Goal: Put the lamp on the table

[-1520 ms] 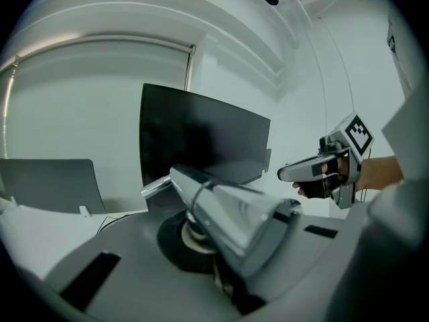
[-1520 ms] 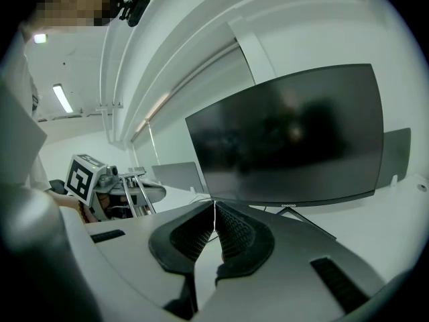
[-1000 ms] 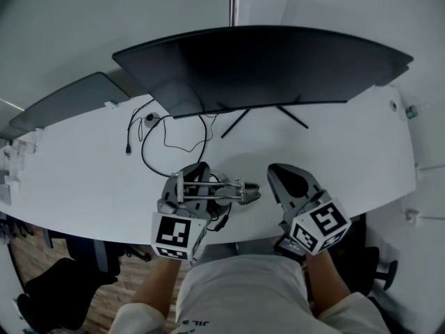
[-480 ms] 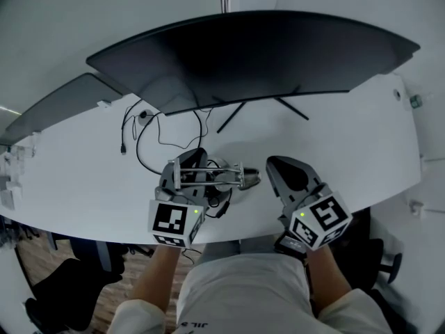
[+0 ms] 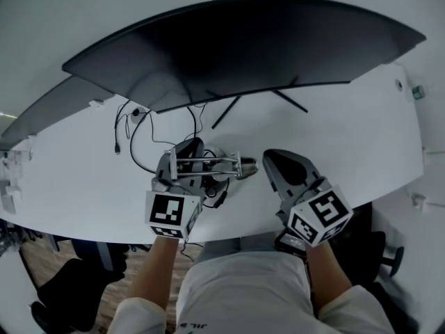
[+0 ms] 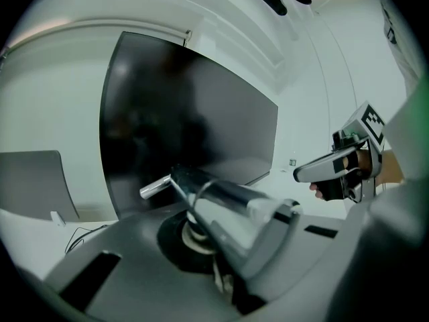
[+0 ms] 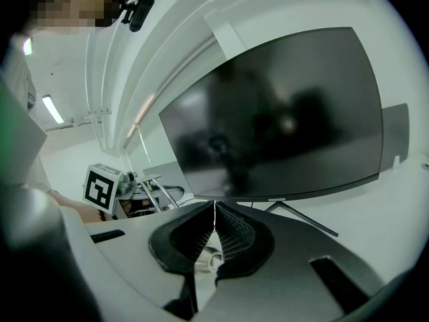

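1. Left gripper view shows the left gripper [image 6: 201, 237] with its jaws clenched on the lamp [image 6: 228, 203]. A shiny metal tube and a thin rod lie right across them, over a dark round part with a pale ring.
2. From the head view, the left gripper [image 5: 186, 160] carries the lamp [image 5: 224, 166] at its jaws. The chrome rods and the tube end stick out sideways toward the right gripper [image 5: 277, 164]. Whether the lamp touches the desk [image 5: 348, 138] beneath the jaws I cannot tell.
3. Right gripper view shows the right gripper [image 7: 214, 232] with its ribbed jaws pressed together at the tips, nothing gripped between them.
4. Both pairs of jaws sit side by side, just apart, above the near edge of the desk.
5. Beyond both pairs of jaws stands a wide curved monitor [image 5: 243, 47], its thin stand legs splayed on the desk between them.
6. Past the left jaws, a dark cable [image 5: 135, 145] loops over the white surface.
7. Behind the jaws, the person's forearms [image 5: 149, 277] reach in from the front edge.
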Tool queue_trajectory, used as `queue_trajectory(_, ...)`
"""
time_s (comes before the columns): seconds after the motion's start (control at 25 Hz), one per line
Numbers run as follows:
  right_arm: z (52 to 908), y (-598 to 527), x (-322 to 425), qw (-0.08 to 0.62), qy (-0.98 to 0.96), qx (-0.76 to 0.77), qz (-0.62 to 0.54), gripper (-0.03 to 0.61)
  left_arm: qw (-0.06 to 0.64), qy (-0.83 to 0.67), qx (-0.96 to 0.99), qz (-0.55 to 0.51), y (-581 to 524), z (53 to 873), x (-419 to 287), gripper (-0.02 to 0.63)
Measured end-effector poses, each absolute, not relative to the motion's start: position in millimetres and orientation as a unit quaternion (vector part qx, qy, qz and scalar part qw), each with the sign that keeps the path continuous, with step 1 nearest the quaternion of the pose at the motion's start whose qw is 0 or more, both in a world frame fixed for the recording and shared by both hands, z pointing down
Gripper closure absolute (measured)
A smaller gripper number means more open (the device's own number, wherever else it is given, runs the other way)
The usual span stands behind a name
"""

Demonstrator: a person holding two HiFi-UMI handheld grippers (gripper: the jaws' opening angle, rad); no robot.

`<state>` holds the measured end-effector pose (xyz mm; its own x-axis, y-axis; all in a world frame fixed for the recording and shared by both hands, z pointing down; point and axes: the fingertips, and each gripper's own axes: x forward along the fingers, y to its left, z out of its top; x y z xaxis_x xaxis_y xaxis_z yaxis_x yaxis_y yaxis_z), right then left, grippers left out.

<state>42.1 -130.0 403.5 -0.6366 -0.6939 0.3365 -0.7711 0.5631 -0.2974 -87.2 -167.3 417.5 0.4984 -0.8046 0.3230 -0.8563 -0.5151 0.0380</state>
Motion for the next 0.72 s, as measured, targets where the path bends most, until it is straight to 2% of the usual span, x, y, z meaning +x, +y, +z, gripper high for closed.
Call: queue_trajectory(0.72,416.2,-134.6,56.3,0.094,-0.871,0.424,0.227,0.546,0.105,-0.477,0.864,0.125,-185.5,434.5,-75.8,0.611)
